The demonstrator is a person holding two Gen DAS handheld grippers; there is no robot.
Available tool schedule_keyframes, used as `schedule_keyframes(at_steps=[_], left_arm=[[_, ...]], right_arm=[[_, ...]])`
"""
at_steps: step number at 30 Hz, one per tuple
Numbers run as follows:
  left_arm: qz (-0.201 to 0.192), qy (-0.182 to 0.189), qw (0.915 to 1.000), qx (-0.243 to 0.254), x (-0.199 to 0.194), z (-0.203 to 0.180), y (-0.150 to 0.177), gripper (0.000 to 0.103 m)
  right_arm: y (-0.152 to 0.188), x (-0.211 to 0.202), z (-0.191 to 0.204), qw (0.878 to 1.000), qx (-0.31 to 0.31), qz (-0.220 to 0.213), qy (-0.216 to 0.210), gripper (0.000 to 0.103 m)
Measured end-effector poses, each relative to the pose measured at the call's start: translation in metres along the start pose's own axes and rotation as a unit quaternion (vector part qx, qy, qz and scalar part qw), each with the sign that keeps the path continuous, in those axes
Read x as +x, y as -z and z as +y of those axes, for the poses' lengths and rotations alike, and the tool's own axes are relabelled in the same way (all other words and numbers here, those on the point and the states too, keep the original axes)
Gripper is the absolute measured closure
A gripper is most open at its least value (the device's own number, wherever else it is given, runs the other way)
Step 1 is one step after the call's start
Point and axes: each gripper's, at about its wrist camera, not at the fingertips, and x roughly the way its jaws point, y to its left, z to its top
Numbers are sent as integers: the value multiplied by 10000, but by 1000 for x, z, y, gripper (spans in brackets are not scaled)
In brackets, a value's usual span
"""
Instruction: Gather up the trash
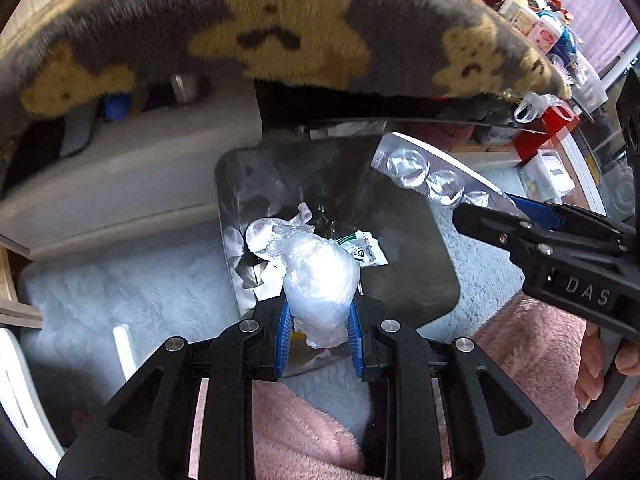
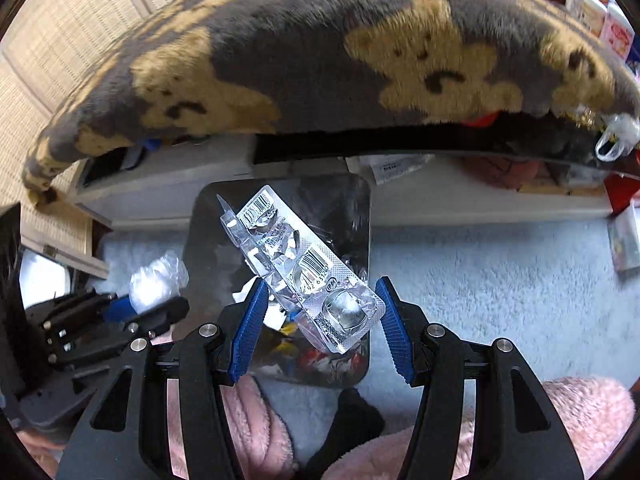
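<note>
A dark trash bin point(image 1: 400, 240) stands on the pale carpet, with wrappers inside; it also shows in the right wrist view point(image 2: 352, 208). My left gripper point(image 1: 318, 320) is shut on a crumpled clear plastic bag point(image 1: 320, 272) above the bin's near rim; the bag also shows in the right wrist view point(image 2: 156, 280). My right gripper point(image 2: 320, 312) holds an empty silver blister pack point(image 2: 304, 264) over the bin, its blue pads point(image 2: 250, 320) against the pack's edges. The pack also shows in the left wrist view point(image 1: 432, 176), with the right gripper point(image 1: 500, 216) at the right.
A grey blanket with tan bears point(image 1: 280, 36) hangs over a table edge above the bin. Cluttered bottles and packets point(image 1: 544, 28) sit at the upper right. Pink fleece point(image 1: 304, 436) lies below the grippers. A low white shelf point(image 1: 160, 160) runs behind the bin.
</note>
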Motion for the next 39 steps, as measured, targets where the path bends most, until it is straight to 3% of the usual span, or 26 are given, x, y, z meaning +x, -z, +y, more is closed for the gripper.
schedule_keyframes(at_steps=[9, 10, 12, 15, 17, 20, 31, 39], left_arm=[[110, 129, 9999, -14, 23, 6, -10, 75], [111, 136, 9998, -20, 24, 6, -10, 68], [89, 126, 9999, -63, 25, 7, -14, 57], [36, 78, 9999, -106, 19, 10, -17, 41], [-66, 3, 9999, -103, 10, 12, -18, 31], [-328, -173, 9993, -54, -11, 12, -19, 8], [-1312, -648, 9891, 191, -120, 1, -24, 8], [-2277, -976, 9686, 204, -216, -15, -14, 8]], right_arm=[[-16, 28, 1, 9998, 70, 203, -8, 45], [-19, 29, 1, 9998, 84, 187, -7, 43], [-24, 29, 1, 9999, 85, 150, 3, 28], [-32, 21, 3, 9999, 66, -32, 98, 18], [-35, 12, 4, 9997, 48, -181, 162, 17], [-37, -10, 3, 9984, 8, -477, 295, 3], [-37, -123, 4, 9792, -238, -1795, 910, 3], [-21, -217, 12, 9519, -175, -2895, 989, 3]])
